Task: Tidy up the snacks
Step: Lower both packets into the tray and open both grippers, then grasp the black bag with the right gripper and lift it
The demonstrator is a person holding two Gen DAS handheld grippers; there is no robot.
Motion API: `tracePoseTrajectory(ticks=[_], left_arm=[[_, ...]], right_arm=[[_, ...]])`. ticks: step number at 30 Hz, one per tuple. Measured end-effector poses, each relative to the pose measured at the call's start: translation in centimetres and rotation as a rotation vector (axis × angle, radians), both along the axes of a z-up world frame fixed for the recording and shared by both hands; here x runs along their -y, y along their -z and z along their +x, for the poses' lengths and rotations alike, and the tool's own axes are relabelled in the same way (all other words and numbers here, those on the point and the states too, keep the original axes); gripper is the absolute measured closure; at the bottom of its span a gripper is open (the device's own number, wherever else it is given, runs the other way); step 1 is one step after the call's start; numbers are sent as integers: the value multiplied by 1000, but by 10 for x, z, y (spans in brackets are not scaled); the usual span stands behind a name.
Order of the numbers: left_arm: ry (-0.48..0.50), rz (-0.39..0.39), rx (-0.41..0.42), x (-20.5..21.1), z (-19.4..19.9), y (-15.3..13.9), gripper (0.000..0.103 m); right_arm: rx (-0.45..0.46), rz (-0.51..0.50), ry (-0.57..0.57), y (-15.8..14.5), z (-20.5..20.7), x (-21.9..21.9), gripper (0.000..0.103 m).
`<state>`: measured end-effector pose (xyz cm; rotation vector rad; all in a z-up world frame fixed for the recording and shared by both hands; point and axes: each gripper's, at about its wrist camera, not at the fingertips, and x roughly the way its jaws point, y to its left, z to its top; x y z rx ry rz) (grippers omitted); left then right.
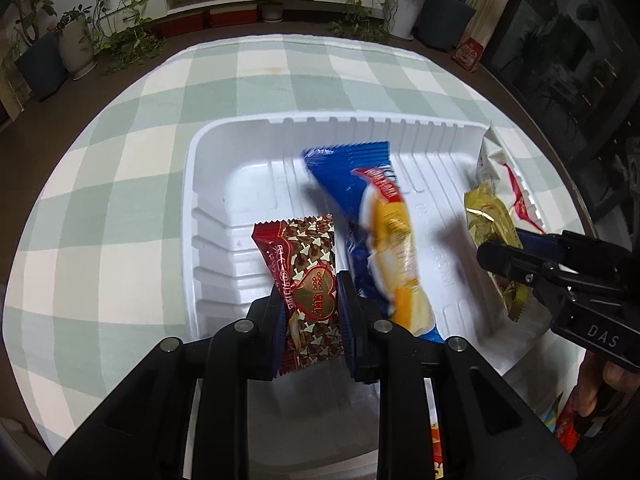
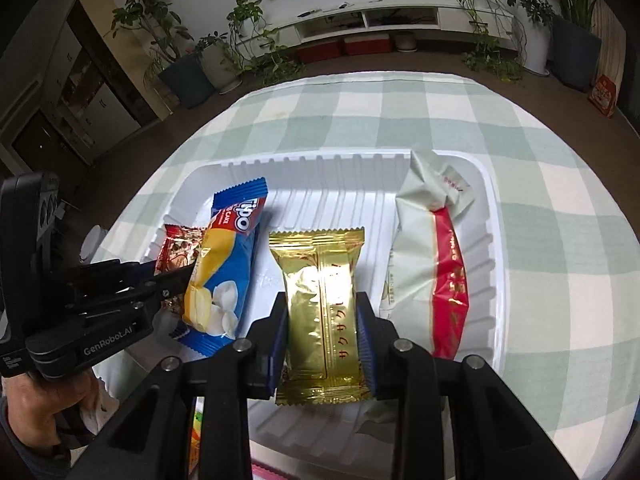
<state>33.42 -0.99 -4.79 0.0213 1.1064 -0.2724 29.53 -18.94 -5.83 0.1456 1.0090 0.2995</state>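
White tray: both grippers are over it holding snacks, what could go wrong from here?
The left gripper holds the red packet close beside the blue packet; releasing may overlap them. The gold packet in the right gripper hangs over the white tray's near side and may land half out.

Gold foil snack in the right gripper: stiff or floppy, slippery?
The gold packet probably holds its shape: it stands flat and straight between the right gripper fingers, with no sag. Its glossy foil looks slick, so it may slip under a light squeeze. It seems light, likely dropping flat into the white tray.
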Motion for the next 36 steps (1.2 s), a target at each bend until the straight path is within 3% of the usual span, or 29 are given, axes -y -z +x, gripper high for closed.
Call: tracePoseTrajectory(ticks=[6, 7, 8, 10, 13, 16, 18, 19, 24, 26, 30, 32, 34, 36], left_arm=[[-16, -11, 21, -1, -1, -6, 80], [-20, -9, 28, -1, -1, -8, 73], [-22, -8, 35, -1, -3, -11, 55], [-28, -14, 63, -3, -6, -19, 30], [-35, -26, 81, -6, -12, -31, 29], [-29, -29, 111, -9, -27, -48, 13], [-23, -34, 130, -11, -41, -58, 5], [-23, -37, 150, -14, -52, -66, 3], [-28, -58, 268, -29, -113, -92, 0], [-23, -52, 311, -33, -145, -95, 0], [-26, -29, 244, -36, -202, -82, 0], [-25, -47, 227, -37, -230, -71, 0], [-54, -107, 213, -43, -257, -62, 0], [-104, -220, 184, -55, -279, -52, 0]], right_arm=[[12, -6, 1, 2, -1, 1, 68], [15, -4, -3, 2, -1, 1, 65], [17, 0, -7, 2, -1, 1, 62], [17, 5, -12, 1, -2, 0, 49], [30, 5, -25, -3, -5, 0, 49], [73, 21, -17, -15, -10, 5, 47], [110, 46, -7, -28, -15, 10, 36], [143, 72, 6, -38, -21, 16, 29], [311, 152, 48, -85, -54, 41, 17], [423, 149, 72, -107, -77, 53, 12], [618, 153, 92, -139, -133, 71, 5], [650, 180, 64, -143, -159, 73, 5], [658, 204, 25, -136, -186, 70, 5], [630, 206, -16, -123, -206, 61, 5]])
